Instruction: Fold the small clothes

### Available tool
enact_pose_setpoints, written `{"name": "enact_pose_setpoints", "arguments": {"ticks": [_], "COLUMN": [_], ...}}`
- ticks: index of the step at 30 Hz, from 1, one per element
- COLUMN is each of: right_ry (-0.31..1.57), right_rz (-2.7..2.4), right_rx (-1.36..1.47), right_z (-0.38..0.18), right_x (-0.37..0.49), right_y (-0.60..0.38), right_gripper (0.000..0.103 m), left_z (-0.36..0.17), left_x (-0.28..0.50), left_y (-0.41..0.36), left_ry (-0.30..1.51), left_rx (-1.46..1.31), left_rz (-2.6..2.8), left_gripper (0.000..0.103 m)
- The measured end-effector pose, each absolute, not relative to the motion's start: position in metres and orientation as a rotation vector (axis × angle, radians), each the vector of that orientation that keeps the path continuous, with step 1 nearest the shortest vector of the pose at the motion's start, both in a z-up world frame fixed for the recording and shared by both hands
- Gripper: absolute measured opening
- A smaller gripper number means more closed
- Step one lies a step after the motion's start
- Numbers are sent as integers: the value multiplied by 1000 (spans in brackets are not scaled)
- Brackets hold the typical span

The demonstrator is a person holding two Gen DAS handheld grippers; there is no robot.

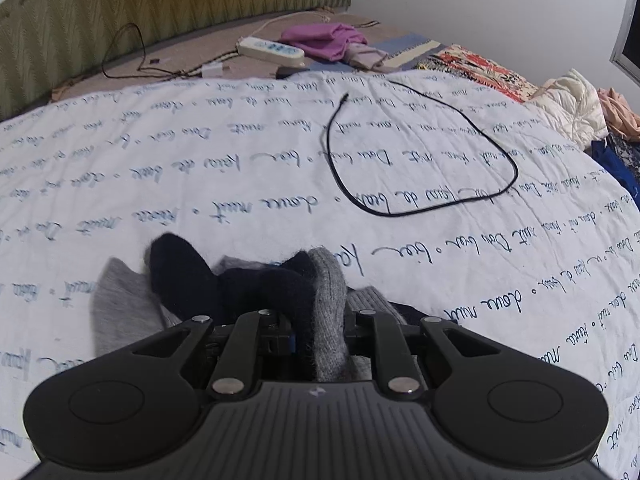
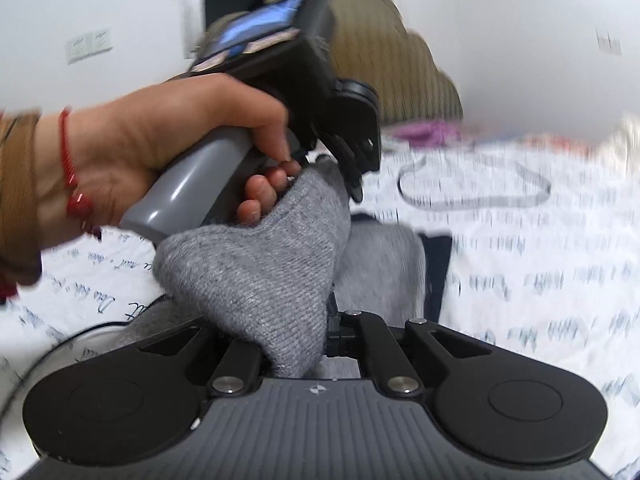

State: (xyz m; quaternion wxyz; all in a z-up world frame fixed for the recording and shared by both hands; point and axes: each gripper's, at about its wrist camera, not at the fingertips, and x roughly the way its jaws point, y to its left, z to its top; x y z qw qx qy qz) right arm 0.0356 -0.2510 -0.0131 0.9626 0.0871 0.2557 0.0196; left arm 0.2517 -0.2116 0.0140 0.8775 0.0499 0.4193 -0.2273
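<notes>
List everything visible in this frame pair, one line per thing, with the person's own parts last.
grey socks: two at least, grey, one pinched in both tongs
dark socks: two, navy-black, on the bedsheet by the grey ones
bedsheet: one, white with blue script, covering the bed
black cable: one, looped on the sheet
power strip: one, white, far edge
purple cloth: one, beside the strip
headboard: one, olive
left tongs: shut on sock
right tongs: shut on sock
hand: one, holding left tool
</notes>
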Motion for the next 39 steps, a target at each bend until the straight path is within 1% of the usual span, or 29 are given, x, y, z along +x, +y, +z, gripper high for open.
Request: {"name": "enact_pose_setpoints", "arguments": {"ticks": [2, 4, 5, 6, 7, 9, 11, 12, 17, 19, 21, 23, 25, 30, 32, 33, 35, 36, 37, 39], "right_ry": [540, 553, 558, 562, 566, 575, 578, 579, 578, 576, 575, 575, 571, 569, 572, 576, 587, 594, 601, 612], "right_rz": [51, 59, 62, 66, 68, 74, 77, 78, 116, 139, 161, 180, 203, 263, 277, 281, 284, 283, 278, 263], "right_rx": [239, 264, 274, 283, 294, 318, 350, 365, 469, 522, 574, 631, 694, 864, 900, 910, 926, 936, 947, 971], "right_z": [-19, -24, -26, -26, -28, -32, -35, -36, -42, -45, -47, -48, -47, -56, -58, -58, -58, -58, -57, -57], "right_x": [36, 39, 38, 40, 40, 36, 34, 33, 31, 31, 30, 27, 21, 13, 14, 16, 20, 22, 24, 25], "right_y": [-261, -265, -266, -268, -269, -270, -275, -278, -296, -304, -312, -319, -326, -348, -351, -352, -352, -352, -352, -352], "right_gripper": [10, 15, 17, 25, 28, 30, 31, 36, 39, 43, 45, 46, 52, 53, 53, 48, 47, 45, 41, 39], "left_z": [10, 9, 9, 10, 11, 14, 19, 22, 40, 46, 47, 45, 41, 27, 24, 22, 18, 15, 12, 5], "left_x": [253, 253, 254, 255, 256, 257, 256, 257, 253, 243, 230, 213, 193, 136, 111, 98, 74, 64, 54, 38], "left_y": [-215, -216, -216, -216, -215, -214, -212, -210, -182, -164, -144, -123, -101, -60, -48, -43, -38, -38, -38, -41], "left_ry": [883, 880, 876, 874, 874, 860, 837, 828, 781, 761, 752, 749, 749, 696, 639, 606, 551, 532, 517, 492], "left_rx": [103, 97, 87, 73, 54, 14, -4, -7, -32, -20, -13, -8, 0, 83, 137, 169, 253, 297, 336, 406], "left_rz": [-473, -482, -488, -499, -508, -513, -510, -507, -484, -467, -463, -474, -487, -564, -603, -620, -652, -668, -681, -701], "left_gripper": [20, 29, 32, 42, 55, 68, 69, 69, 69, 70, 73, 73, 73, 75, 81, 87, 88, 88, 88, 88]}}
